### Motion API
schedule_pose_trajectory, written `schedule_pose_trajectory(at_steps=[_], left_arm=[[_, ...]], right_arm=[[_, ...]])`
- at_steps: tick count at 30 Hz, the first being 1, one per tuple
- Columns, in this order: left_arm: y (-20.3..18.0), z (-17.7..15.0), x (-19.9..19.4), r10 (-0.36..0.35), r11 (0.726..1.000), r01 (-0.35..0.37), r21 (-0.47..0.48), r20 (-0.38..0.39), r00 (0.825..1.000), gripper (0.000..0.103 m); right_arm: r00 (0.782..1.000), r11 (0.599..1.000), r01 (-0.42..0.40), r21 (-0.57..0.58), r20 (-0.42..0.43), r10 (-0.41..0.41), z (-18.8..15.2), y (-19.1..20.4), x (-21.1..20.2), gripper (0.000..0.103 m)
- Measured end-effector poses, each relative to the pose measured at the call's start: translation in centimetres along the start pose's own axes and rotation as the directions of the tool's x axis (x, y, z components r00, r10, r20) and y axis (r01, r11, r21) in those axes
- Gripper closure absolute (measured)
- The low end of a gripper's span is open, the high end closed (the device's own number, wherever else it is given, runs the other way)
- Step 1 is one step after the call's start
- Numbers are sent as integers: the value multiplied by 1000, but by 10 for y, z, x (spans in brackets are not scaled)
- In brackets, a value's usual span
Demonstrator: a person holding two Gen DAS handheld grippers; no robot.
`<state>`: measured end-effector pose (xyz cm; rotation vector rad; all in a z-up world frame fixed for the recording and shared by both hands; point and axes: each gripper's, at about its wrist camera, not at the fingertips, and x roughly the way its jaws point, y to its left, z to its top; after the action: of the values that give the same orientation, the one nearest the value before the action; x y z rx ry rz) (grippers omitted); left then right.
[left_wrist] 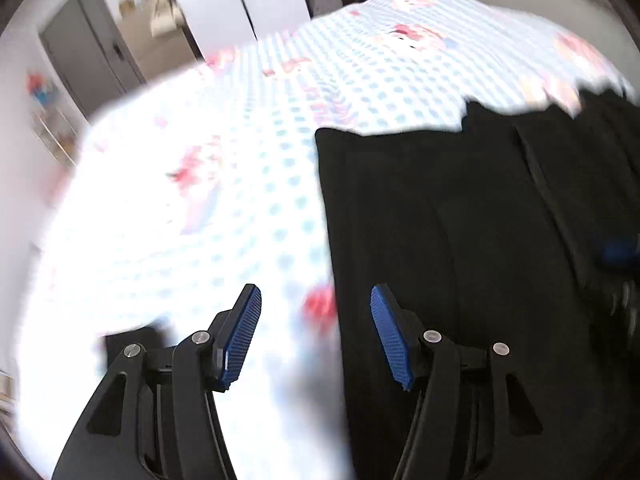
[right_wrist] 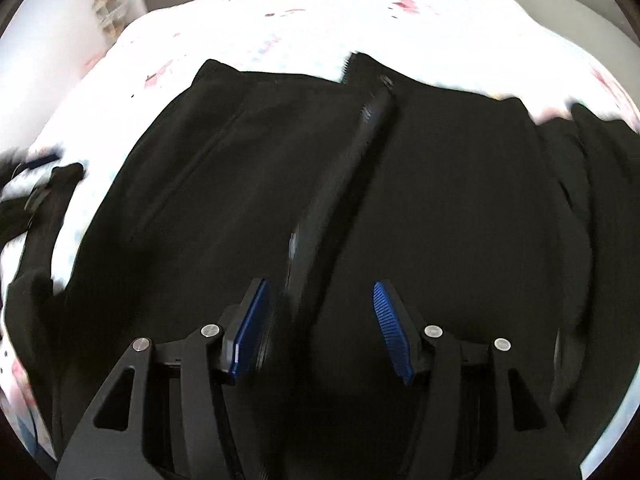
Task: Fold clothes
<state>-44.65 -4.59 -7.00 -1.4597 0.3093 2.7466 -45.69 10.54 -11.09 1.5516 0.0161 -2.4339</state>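
Bedsheet (left_wrist: 224,152), white with pale blue checks and pink-red prints, covers the bed across the left of the left wrist view. Grey door (left_wrist: 88,60) stands far left beyond the bed edge. Left claw (left_wrist: 316,300) hangs above the sheet with its jaws spread wide and nothing between them; its left pad is over the sheet, its right pad over the left edge of the black garment (left_wrist: 460,240). Garment lies flat on the bed, filling the right half of that view. In the right wrist view the same black garment (right_wrist: 460,200) spreads across the middle of the bed, a zipper strip (right_wrist: 344,184) running near to far down its centre. Right claw (right_wrist: 320,300) sits over the near end of that strip, jaws wide apart, empty. Much of both views is motion-blurred.
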Motion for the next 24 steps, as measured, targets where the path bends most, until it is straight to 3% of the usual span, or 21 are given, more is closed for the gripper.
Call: schedule_pose_trajectory(at_steps=[3,4,7,8,9,10,11,15,19,21,24], left_arm=[[3,14,37,-106,993,103,-52,-45,993,40],[4,18,50,-141,988,137,-70,-58,988,36],[7,32,87,-247,964,234,-128,-95,964,38],[8,37,100,-282,953,266,-148,-106,953,42],[9,41,110,-313,942,293,-164,-112,943,60],[10,40,106,-310,944,296,-148,-86,947,80],[12,40,98,-323,939,315,-140,-45,945,83],[14,38,68,-274,958,278,-67,66,959,86],[45,46,58,-323,935,331,-127,82,943,86],[63,55,58,-344,924,355,-143,93,934,86],[63,53,63,-331,933,339,-121,81,940,86]], right_arm=[[998,996,-57,68,-36,60,39,-7,36,33],[996,993,-76,91,-47,80,52,-9,48,34],[984,976,-135,170,-95,152,78,-19,85,36],[980,968,-162,192,-81,180,84,-21,90,40],[980,964,-180,198,-53,194,91,-22,92,56],[978,960,-196,201,-27,205,96,-22,93,82],[980,964,-194,184,-11,200,96,-19,93,86],[982,976,-185,115,56,180,96,-8,93,92],[961,955,-268,128,106,256,108,-9,88,93],[961,968,-245,47,141,236,124,2,80,93],[951,967,-255,-12,175,253,144,13,77,94]])
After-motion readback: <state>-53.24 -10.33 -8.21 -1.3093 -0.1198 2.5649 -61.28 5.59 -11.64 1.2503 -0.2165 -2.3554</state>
